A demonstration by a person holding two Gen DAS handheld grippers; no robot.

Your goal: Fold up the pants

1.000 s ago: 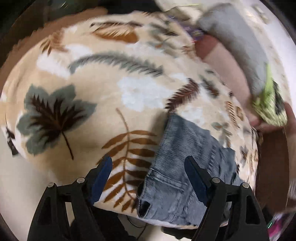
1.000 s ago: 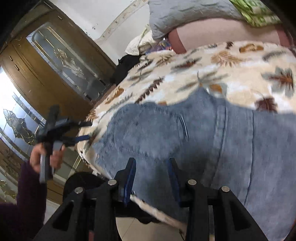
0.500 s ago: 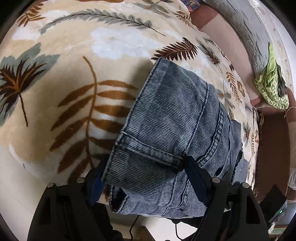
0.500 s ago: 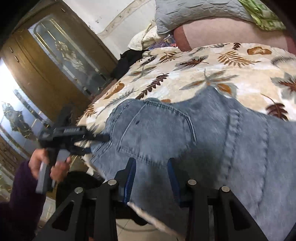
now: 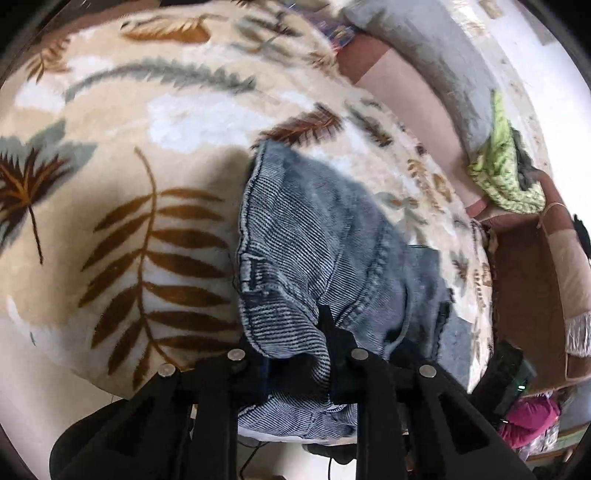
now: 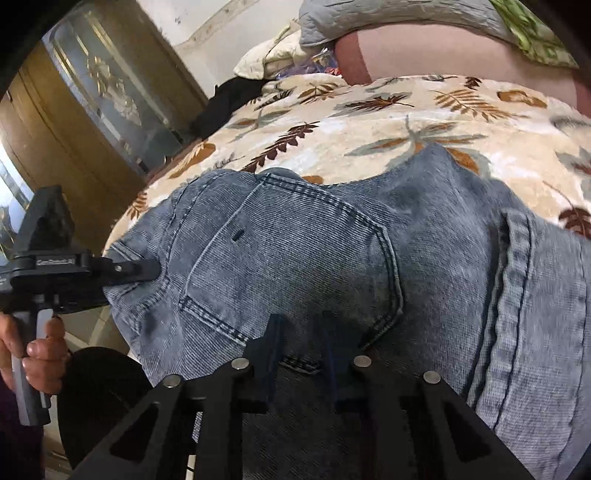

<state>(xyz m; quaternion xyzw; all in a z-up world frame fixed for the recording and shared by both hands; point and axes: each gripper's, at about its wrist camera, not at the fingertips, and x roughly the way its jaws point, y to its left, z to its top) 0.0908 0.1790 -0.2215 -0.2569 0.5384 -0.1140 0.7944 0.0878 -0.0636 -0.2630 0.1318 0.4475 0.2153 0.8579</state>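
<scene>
The left gripper [image 5: 295, 350] is closed on the waistband edge of the pants [image 5: 317, 251], and denim is bunched between its two fingers. In the right wrist view this same gripper [image 6: 147, 271] is seen at the left, biting the side of the pants [image 6: 332, 258], with the hand [image 6: 33, 350] of the person wrapped around its handle. The right gripper [image 6: 301, 343] is pressed onto the denim just under the back pocket [image 6: 288, 258]; its fingers stand close together, and it cannot be told if cloth is caught between them. The pants are spread on a blanket [image 5: 122, 206] with a leaf pattern, at its near edge. Behind the blanket a grey pillow [image 6: 388, 18] and a green cloth [image 5: 506, 177] are seen. A wooden cabinet [image 6: 85, 110] with glass doors is found at the left.
</scene>
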